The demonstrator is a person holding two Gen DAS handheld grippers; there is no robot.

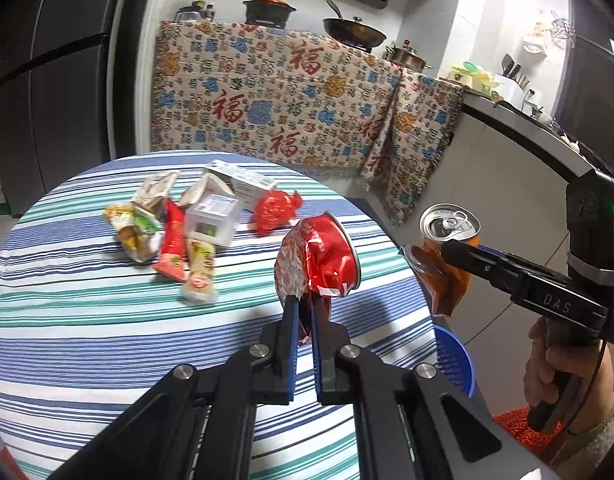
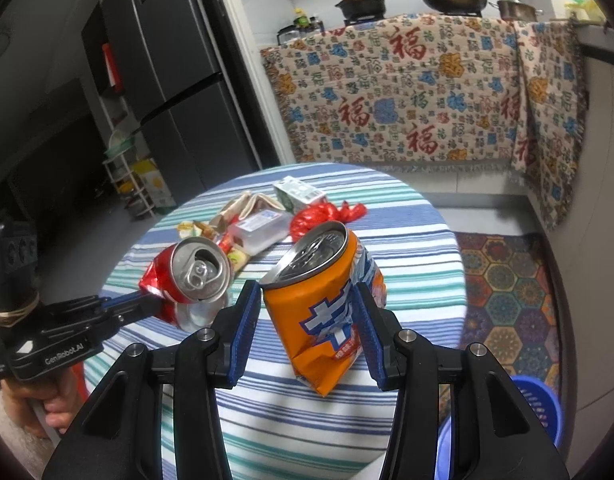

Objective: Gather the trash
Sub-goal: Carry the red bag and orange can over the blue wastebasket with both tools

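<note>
My left gripper [image 1: 303, 304] is shut on a crushed red can [image 1: 327, 256], held up over the striped round table [image 1: 107, 328]. In the right wrist view the same red can [image 2: 191, 276] shows at the left, with the left gripper [image 2: 147, 304] clamped on it. My right gripper [image 2: 307, 304] is shut on a dented orange can [image 2: 327, 304]; in the left wrist view that orange can [image 1: 447, 240] hangs past the table's right edge in the right gripper [image 1: 431, 256]. More trash lies at the table's far side: wrappers [image 1: 171, 248], a clear plastic box [image 1: 211, 216], a carton [image 1: 243, 184], a red foil wrapper [image 1: 275, 208].
A blue basket [image 2: 535, 412] stands on the floor at the table's right side, also seen as the blue basket [image 1: 455, 360]. A patterned cloth [image 1: 291, 100] drapes the counter behind, with pots on top. A dark fridge [image 2: 167, 80] stands at the left. A patterned rug [image 2: 507, 280] covers the floor.
</note>
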